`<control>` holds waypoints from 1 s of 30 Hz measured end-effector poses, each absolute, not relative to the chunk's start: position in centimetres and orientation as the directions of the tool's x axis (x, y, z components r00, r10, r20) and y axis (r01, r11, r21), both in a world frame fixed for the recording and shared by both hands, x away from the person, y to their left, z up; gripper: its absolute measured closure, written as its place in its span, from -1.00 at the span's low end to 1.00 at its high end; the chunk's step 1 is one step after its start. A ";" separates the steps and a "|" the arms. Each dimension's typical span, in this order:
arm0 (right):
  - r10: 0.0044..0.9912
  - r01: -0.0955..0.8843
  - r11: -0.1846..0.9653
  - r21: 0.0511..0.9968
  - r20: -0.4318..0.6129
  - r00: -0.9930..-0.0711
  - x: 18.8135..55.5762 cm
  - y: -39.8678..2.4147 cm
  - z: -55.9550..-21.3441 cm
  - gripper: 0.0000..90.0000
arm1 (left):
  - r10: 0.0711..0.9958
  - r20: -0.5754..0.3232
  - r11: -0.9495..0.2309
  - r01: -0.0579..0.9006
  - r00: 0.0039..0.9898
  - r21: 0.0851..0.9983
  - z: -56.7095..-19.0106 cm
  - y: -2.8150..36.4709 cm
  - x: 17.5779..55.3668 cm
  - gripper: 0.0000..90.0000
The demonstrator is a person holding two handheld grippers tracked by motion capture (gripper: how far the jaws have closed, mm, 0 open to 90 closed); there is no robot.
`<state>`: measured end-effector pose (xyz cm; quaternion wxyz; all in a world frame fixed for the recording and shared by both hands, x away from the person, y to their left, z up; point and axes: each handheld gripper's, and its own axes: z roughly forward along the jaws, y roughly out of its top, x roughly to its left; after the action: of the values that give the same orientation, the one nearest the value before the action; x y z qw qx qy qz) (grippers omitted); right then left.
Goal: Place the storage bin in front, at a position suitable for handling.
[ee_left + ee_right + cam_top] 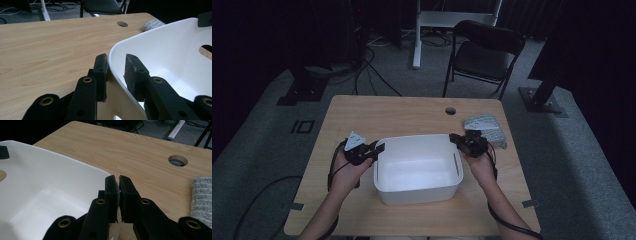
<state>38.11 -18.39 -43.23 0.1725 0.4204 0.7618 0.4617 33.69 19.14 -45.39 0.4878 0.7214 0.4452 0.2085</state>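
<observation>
Straddling the left wall of a white plastic tub (412,137) with the left tongs (116,58): one pad outside, touching the rim, the other inside the tub. Narrow sliver of white visible between inner pad (133,72) and wall, so apparently not clamped; tongs set moderately wide, rim between them.

Seen from above, tub roughly at centre of the wooden tabletop (387,112), slightly toward the near edge, upright, nothing visible inside. Slot handle cut in its right wall, a matching cut-out glimpsed low in the left wall under the left tongs.

Right tongs (119,178) at the far right corner of the tub, just at the rim. Pads pressed nearly together, only a hairline slit between them. Rim running up to the inner jaw and passing behind it; cannot tell whether the edge is pinched or merely beside the pads.

Both hands low at the tub's sides, left hand (347,167) and right hand (482,167), forearms coming in from the near edge, cables trailing back along them. Grey three-cornered plate on top of the left tongs.

Grey striped towel (484,125) folded on the tabletop, just beyond the right tongs, near the right edge, apart from the tub. Round cable hole (450,110) in the tabletop near the far edge. Black folding chair (484,52) on the grey carpet behind.
</observation>
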 end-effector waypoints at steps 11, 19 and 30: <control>0.786 0.504 0.189 0.843 0.177 -0.592 36.1 -19.7 -43.6 0.56 | 0.852 -0.116 -0.131 0.423 0.511 0.897 -45.8 18.9 34.5 0.41; 0.803 0.500 0.236 0.833 0.122 -0.583 35.6 -18.8 -43.7 0.58 | 0.854 -0.120 -0.126 0.425 0.506 0.896 -45.8 18.8 34.6 0.43; 0.834 0.523 0.213 0.825 0.125 -0.537 36.7 -18.1 -43.5 0.74 | 0.847 -0.064 -0.190 0.413 0.528 0.891 -45.5 18.4 34.5 0.65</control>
<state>36.71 -18.13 -43.54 0.1767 0.4474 0.7585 0.4396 34.51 18.42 -45.49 0.4711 0.7362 0.4278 0.2303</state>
